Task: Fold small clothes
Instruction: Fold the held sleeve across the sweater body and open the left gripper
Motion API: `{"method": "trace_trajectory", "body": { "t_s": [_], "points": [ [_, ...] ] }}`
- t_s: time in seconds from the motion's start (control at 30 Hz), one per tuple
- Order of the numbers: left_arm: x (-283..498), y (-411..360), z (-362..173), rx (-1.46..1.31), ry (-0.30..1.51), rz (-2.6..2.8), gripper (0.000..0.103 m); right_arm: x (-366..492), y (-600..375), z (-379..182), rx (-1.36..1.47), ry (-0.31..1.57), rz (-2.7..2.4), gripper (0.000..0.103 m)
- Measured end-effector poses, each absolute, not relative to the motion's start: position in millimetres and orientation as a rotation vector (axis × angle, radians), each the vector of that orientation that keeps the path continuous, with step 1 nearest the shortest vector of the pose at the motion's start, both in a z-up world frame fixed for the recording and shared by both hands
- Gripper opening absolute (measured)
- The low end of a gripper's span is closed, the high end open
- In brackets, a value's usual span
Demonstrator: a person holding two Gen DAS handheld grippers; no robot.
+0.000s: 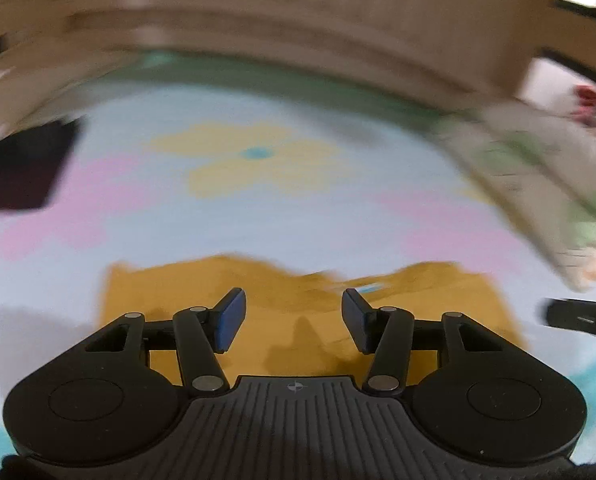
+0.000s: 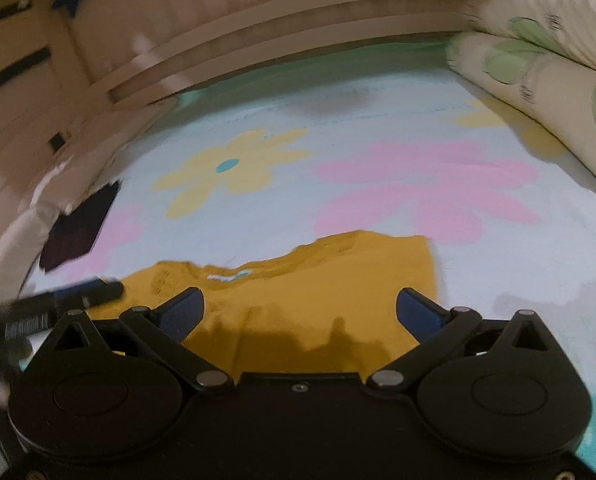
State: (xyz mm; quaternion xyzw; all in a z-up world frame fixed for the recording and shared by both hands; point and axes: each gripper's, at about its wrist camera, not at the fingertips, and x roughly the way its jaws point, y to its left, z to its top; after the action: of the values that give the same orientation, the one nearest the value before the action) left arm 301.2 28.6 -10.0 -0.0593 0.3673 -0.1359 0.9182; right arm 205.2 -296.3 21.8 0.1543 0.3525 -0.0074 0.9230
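Both the left gripper (image 1: 294,316) and right gripper (image 2: 300,316) hovered with jaws spread wide and empty over a mustard-yellow shirt (image 2: 318,292) lying partly folded near the floral bedsheet's (image 2: 378,120) front edge, further folds apparently remaining.

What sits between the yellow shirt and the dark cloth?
Only bare flowered sheet between yellow shirt and dark cloth, seen in the right wrist view.
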Motion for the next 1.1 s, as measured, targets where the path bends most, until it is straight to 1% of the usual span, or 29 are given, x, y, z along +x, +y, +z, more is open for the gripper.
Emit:
{"method": "trace_trajectory", "body": {
  "t_s": [0.07,0.2,0.3,0.4,0.47,0.5,0.53,0.57,0.63,0.8,0.9,0.97,1.0,1.03,1.07,1.1],
  "points": [
    [310,44,-27,-0.137,0.812,-0.236,0.051,209,-280,19,0.283,0.735,0.021,0.103],
    [325,58,-65,-0.09,0.987,-0.213,0.051,218,-240,7,0.15,0.752,0.102,0.103],
    [326,66,-73,-0.046,0.981,-0.248,0.051,218,-205,-4,-0.019,0.759,0.187,0.102],
    [330,71,-70,-0.096,0.981,-0.26,0.051,214,-173,-16,-0.143,0.768,0.277,0.099],
    [327,79,-71,-0.129,0.98,-0.262,0.051,213,-160,-23,-0.188,0.781,0.299,0.09],
    [323,82,-71,-0.134,0.978,-0.265,0.051,214,-154,-28,-0.217,0.794,0.302,0.088],
    [323,83,-71,-0.131,0.978,-0.268,0.051,215,-149,-33,-0.249,0.804,0.297,0.08],
    [323,81,-70,-0.123,0.977,-0.272,0.051,217,-146,-37,-0.276,0.809,0.285,0.069],
    [322,84,-70,-0.112,0.976,-0.28,0.051,222,-148,-45,-0.306,0.836,0.241,0.061],
    [323,87,-71,-0.132,0.977,-0.281,0.051,232,-192,-48,-0.223,0.926,0.015,0.061],
    [323,86,-71,-0.135,0.976,-0.273,0.051,230,-221,-40,-0.165,0.927,-0.172,0.061],
    [324,86,-70,-0.143,0.973,-0.269,0.052,227,-229,-31,-0.134,0.881,-0.209,0.067],
    [324,86,-70,-0.146,0.972,-0.271,0.052,225,-229,-27,-0.107,0.848,-0.189,0.067],
    [324,86,-70,-0.146,0.971,-0.271,0.052,224,-225,-23,-0.085,0.827,-0.155,0.07],
    [324,86,-70,-0.148,0.971,-0.271,0.052,223,-217,-21,-0.061,0.805,-0.107,0.075],
    [324,87,-70,-0.151,0.971,-0.271,0.052,223,-208,-21,-0.049,0.791,-0.064,0.077]
  ]
}}
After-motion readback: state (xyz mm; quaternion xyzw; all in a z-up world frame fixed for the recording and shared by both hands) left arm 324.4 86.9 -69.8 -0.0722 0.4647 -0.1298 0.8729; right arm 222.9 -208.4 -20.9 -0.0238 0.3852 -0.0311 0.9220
